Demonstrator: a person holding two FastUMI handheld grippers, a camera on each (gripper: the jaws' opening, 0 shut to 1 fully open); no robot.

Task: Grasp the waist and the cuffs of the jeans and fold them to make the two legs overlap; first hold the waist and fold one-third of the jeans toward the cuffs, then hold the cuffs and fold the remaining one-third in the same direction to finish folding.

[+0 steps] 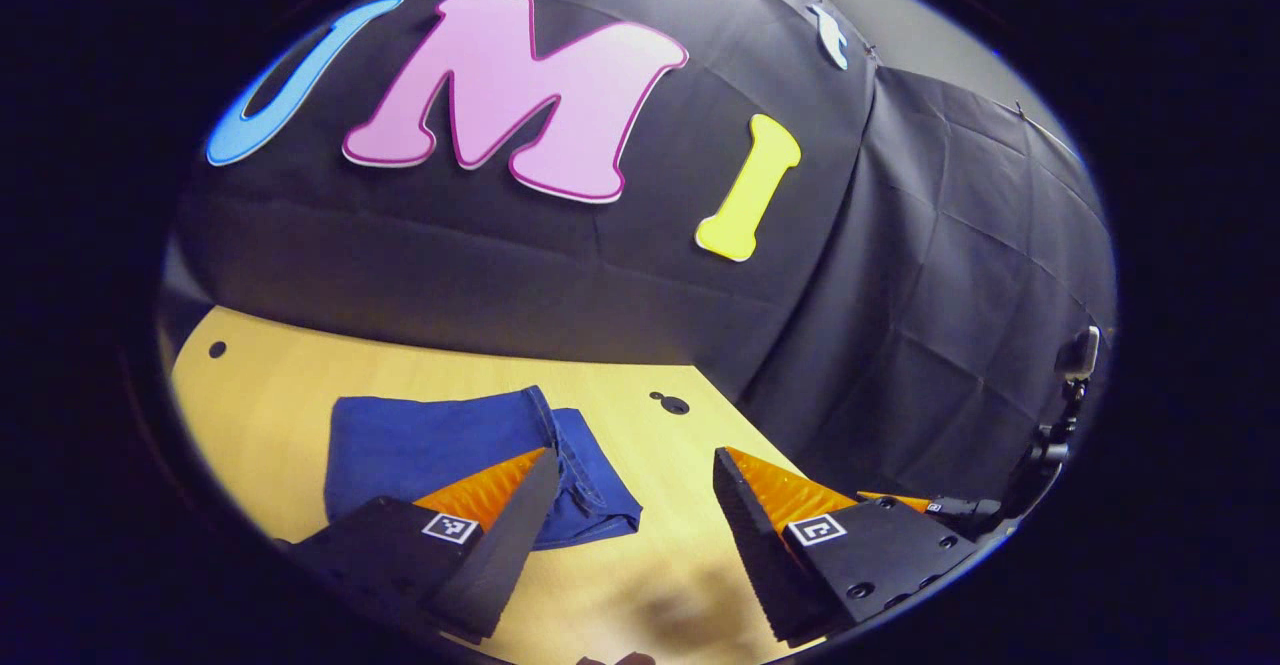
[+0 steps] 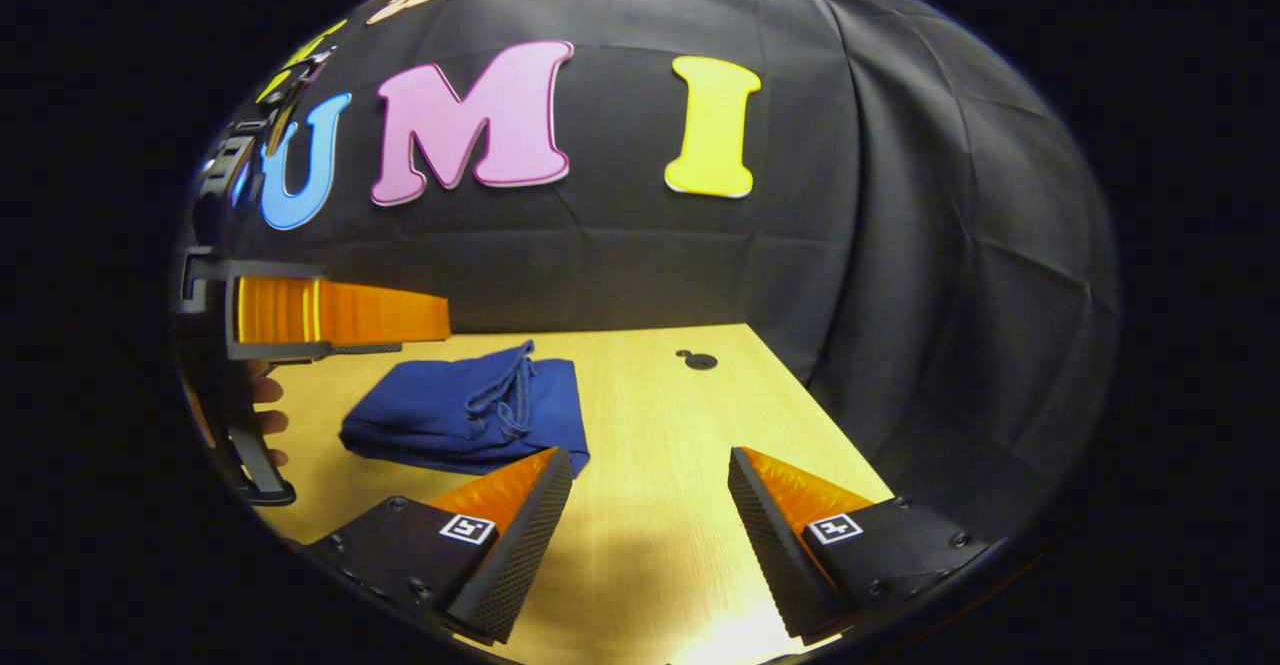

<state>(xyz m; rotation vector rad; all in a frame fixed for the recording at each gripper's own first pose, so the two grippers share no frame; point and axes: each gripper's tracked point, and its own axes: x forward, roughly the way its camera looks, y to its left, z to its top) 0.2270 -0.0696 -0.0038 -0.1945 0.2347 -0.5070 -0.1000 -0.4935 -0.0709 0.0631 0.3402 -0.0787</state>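
Note:
The blue jeans [image 1: 450,440] lie folded into a compact bundle on the wooden table [image 1: 620,385], with a stitched hem edge on their right side. My left gripper [image 1: 635,465] hovers above the table just near of the bundle, open with nothing between its fingers; its left finger overlaps the bundle's near edge in the view. In the right gripper view the same jeans [image 2: 465,410] rest left of centre. My right gripper [image 2: 650,470] is open and empty, held above the table to the right of the bundle. The left gripper [image 2: 330,313] and a hand [image 2: 265,405] appear at the left edge.
The table [image 2: 680,415] has a round dark hole [image 2: 697,359] near its far side, also the hole [image 1: 671,404] right of the jeans, and another hole [image 1: 216,349] far left. The black cloth wall closes the back and right. A camera on a stand [image 1: 1070,385] is at the far right.

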